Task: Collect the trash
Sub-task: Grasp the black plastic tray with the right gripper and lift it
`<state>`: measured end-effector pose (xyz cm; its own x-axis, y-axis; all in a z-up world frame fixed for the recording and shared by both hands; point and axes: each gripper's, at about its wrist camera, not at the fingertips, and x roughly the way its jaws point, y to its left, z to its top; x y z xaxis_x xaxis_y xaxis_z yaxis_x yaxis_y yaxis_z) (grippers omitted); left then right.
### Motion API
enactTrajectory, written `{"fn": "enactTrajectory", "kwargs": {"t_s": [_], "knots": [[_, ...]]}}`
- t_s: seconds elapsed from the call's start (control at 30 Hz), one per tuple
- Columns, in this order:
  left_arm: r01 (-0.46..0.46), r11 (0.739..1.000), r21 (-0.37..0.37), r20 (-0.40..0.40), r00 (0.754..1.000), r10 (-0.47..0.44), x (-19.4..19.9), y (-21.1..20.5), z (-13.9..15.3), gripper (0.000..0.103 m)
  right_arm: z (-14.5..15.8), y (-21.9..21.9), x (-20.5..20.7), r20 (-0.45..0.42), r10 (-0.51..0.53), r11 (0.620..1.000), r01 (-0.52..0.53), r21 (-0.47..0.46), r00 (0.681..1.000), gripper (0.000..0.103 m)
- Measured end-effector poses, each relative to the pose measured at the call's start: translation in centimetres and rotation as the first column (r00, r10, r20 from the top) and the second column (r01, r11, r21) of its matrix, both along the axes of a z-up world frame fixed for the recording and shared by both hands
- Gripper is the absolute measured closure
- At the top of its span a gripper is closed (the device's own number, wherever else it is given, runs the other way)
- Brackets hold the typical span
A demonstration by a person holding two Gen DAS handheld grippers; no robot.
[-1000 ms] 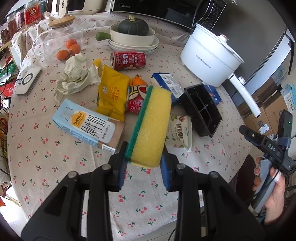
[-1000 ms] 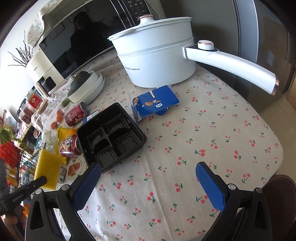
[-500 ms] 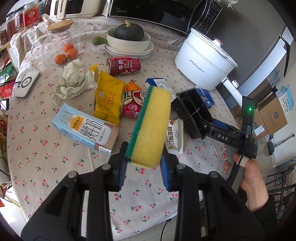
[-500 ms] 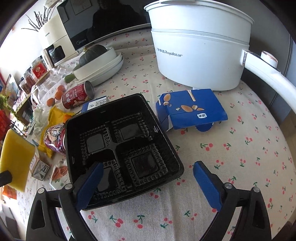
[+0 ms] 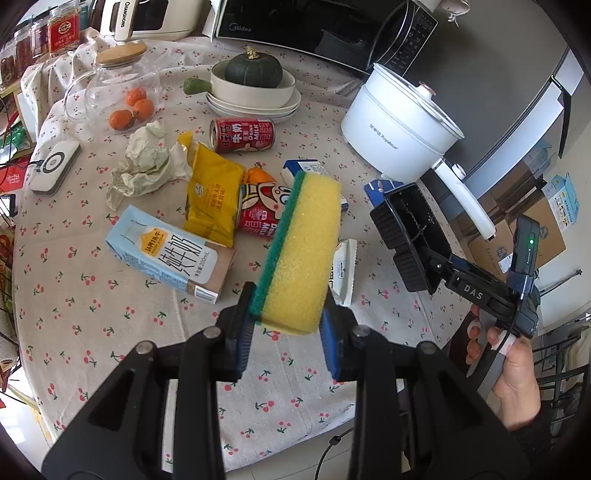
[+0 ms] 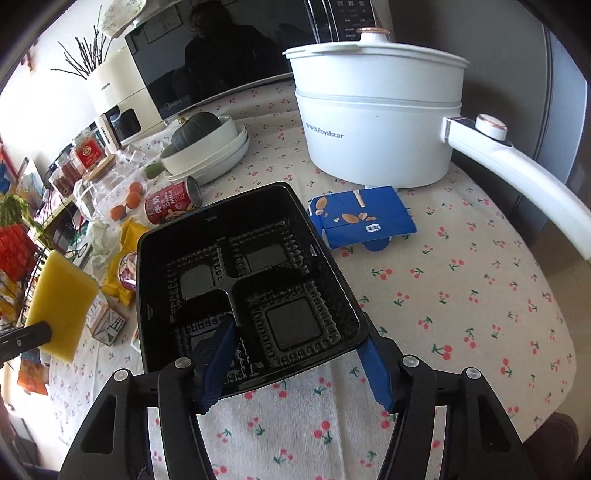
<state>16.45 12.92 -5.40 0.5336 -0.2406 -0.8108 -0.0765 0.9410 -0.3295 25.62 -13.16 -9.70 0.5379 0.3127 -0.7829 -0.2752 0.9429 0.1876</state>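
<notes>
My left gripper [image 5: 288, 334] is shut on a yellow sponge [image 5: 303, 251] with a green scrub side and holds it above the table. My right gripper [image 6: 299, 362] has its jaws around the near edge of a black plastic tray [image 6: 243, 280], left finger inside the tray, right finger outside its corner. The tray also shows in the left wrist view [image 5: 410, 232]. Trash lies on the cloth: a milk carton [image 5: 170, 254], a yellow packet [image 5: 212, 199], crumpled paper [image 5: 147, 162], two red cans [image 5: 242, 134], a blue carton [image 6: 364, 221].
A white electric pot [image 6: 376, 122] with a long handle stands behind the tray. Stacked bowls with a green squash [image 5: 253, 79], a glass jar with oranges [image 5: 118, 88], a microwave [image 5: 317, 26] and a white device [image 5: 55, 166] stand at the back and left.
My right gripper moved forward to the black tray and its jaws narrowed around the tray's near edge. The left gripper with the sponge pulled back slightly.
</notes>
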Motion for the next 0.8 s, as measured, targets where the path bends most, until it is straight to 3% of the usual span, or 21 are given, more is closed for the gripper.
{"fn": "enactTrajectory", "kwargs": {"t_s": [0.17, 0.4, 0.63, 0.8], "knots": [[0.027, 1.000, -0.006, 0.024, 0.999, -0.027, -0.7, -1.0, 0.8, 0.069, 2.7, -2.8, -3.3, 0.019, -0.051, 0.998, 0.051, 0.023, 0.999, 0.039], [0.099, 0.995, -0.019, 0.044, 0.994, -0.098, -1.9, -4.0, 1.5, 0.069, 5.2, -7.4, -8.8, 0.062, -0.113, 0.993, 0.114, -0.016, 0.992, 0.039], [0.174, 0.983, -0.052, 0.035, 0.984, -0.173, -3.3, -8.2, 0.9, 0.069, 5.2, -12.9, -13.6, 0.055, -0.210, 0.977, 0.212, -0.033, 0.976, 0.039], [0.255, 0.967, 0.002, 0.033, 0.966, -0.255, -4.4, -11.9, 0.4, 0.069, 3.7, -16.8, -16.2, 0.017, -0.286, 0.958, 0.287, -0.030, 0.958, 0.039]]}}
